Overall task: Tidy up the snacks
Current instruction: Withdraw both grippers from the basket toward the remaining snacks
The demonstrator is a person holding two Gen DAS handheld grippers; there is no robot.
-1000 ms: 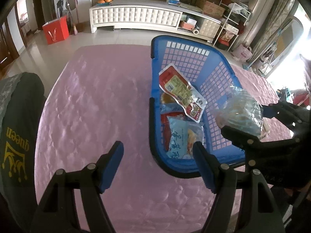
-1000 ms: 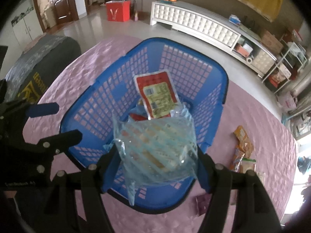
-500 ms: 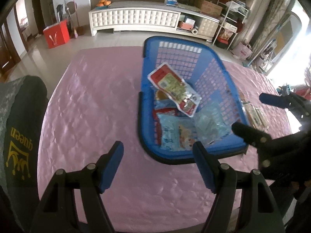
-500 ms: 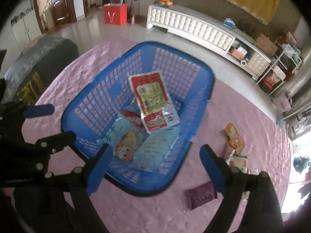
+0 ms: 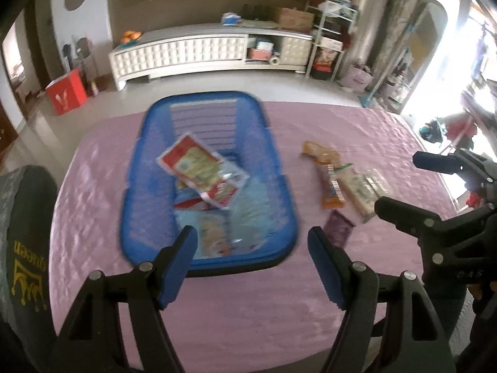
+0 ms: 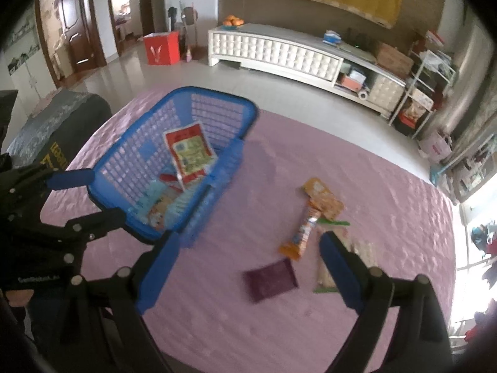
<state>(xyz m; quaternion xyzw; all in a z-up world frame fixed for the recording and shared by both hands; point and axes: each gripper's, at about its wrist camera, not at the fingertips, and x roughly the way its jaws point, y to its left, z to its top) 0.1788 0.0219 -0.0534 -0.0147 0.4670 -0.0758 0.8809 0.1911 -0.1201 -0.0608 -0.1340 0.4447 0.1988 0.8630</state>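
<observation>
Purple packet (image 6: 269, 280), lower centre of frame: flat, light, slick; grip by edge. Right gripper (image 6: 248, 272) jaws wide, left gripper (image 5: 252, 263) likewise.

The bench (image 6: 279, 326) wears a pink quilted cloth, soft and faintly sheened. At its 10 o'clock, the blue basket (image 6: 130, 155) is lattice plastic, matt. The red-and-yellow packet (image 6: 188, 152) inside looks like glossy film. At 2 o'clock, the orange wrapper (image 6: 323, 197) is shiny; the purple sachet (image 6: 270, 279) is duller. The right gripper (image 6: 248, 264) has matt black plastic arms, blue pads and metal rivets.
</observation>
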